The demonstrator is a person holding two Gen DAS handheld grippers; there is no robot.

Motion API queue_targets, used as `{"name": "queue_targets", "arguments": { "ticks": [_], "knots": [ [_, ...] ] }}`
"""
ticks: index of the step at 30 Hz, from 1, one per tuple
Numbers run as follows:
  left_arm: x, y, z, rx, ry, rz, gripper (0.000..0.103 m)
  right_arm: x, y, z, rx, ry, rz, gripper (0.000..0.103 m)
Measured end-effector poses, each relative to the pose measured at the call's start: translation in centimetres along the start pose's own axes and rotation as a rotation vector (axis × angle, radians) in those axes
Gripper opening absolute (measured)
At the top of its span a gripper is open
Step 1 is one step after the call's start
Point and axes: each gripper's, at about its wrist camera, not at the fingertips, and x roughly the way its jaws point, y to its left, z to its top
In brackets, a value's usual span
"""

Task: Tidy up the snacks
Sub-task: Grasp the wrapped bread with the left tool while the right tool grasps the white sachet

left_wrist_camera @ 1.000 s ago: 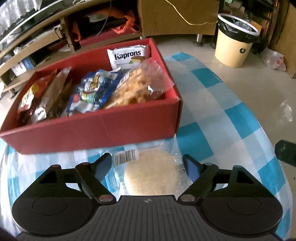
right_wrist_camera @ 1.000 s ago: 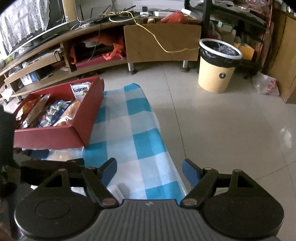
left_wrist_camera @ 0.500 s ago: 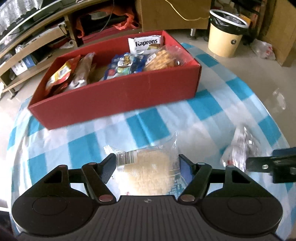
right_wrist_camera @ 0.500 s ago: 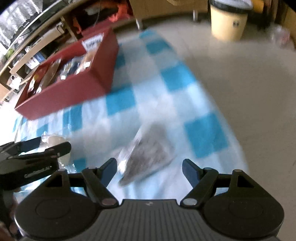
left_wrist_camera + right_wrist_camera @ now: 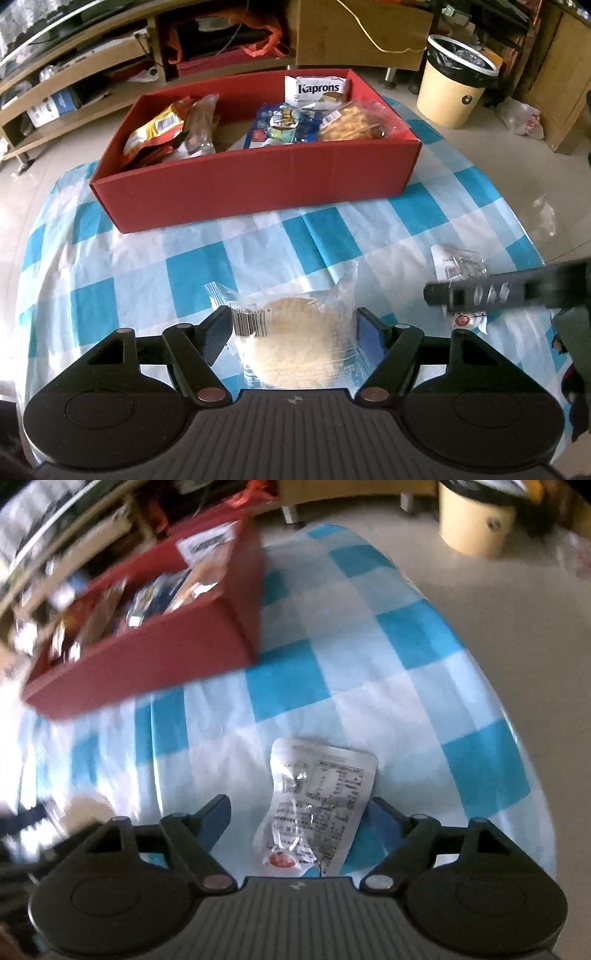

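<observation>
A clear packet with a round pale rice cake (image 5: pixel 295 343) lies on the blue-and-white checked cloth between the fingers of my left gripper (image 5: pixel 293 328); the jaws have narrowed onto its sides. A white sachet with print (image 5: pixel 317 805) lies between the open fingers of my right gripper (image 5: pixel 299 816), untouched; it also shows in the left wrist view (image 5: pixel 458 266). The red cardboard box (image 5: pixel 255 188) stands at the far side of the table, with several snack packets inside, one marked Kaprons (image 5: pixel 317 88).
The table edge curves away on the right (image 5: pixel 517 701), with tiled floor beyond. A cream waste bin (image 5: pixel 454 81) stands on the floor at the far right. Low wooden shelves (image 5: pixel 92 74) run behind the box.
Both grippers have drawn back from the box and lowered toward the table. The right gripper has swung over the white sachet. The left fingers have narrowed around the rice cake packet.
</observation>
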Motion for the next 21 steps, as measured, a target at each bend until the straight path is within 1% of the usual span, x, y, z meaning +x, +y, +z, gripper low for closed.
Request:
{"name": "queue_targets", "arguments": {
  "ticks": [1,2,4,5,7,9,11,16,21],
  "knots": [
    [0.0,0.0,0.0,0.002,0.000,0.000,0.078,0.1,0.7,-0.4,-0.056,-0.004,-0.031,0.074],
    [0.0,0.0,-0.1,0.005,0.000,0.001,0.078,0.1,1.1,-0.7,-0.100,-0.009,-0.061,0.067],
    [-0.2,-0.2,-0.3,0.015,-0.005,0.006,0.078,0.0,1.9,-1.6,-0.179,-0.026,-0.109,0.062],
    [-0.2,-0.4,-0.4,0.022,-0.007,0.010,0.078,-0.2,1.7,-2.0,-0.189,-0.035,-0.107,0.058],
    [-0.4,-0.7,-0.6,0.030,-0.011,0.020,0.077,-0.5,1.6,-2.2,-0.192,-0.036,-0.104,0.055],
    [-0.7,-1.0,-0.8,0.037,-0.012,0.022,0.077,-0.8,1.4,-2.4,-0.196,-0.034,-0.099,0.053],
    [-1.0,-1.0,-0.9,0.031,-0.016,0.015,0.077,-1.4,1.1,-2.6,-0.190,-0.039,-0.071,0.053],
    [-1.6,-0.7,-1.1,0.011,-0.018,0.009,0.077,-3.7,1.5,-2.4,-0.162,-0.108,-0.015,0.053],
    [-2.1,-0.4,-0.7,-0.013,-0.031,0.011,0.076,-5.3,2.9,-1.8,-0.159,-0.163,0.039,0.053]
  ]
}}
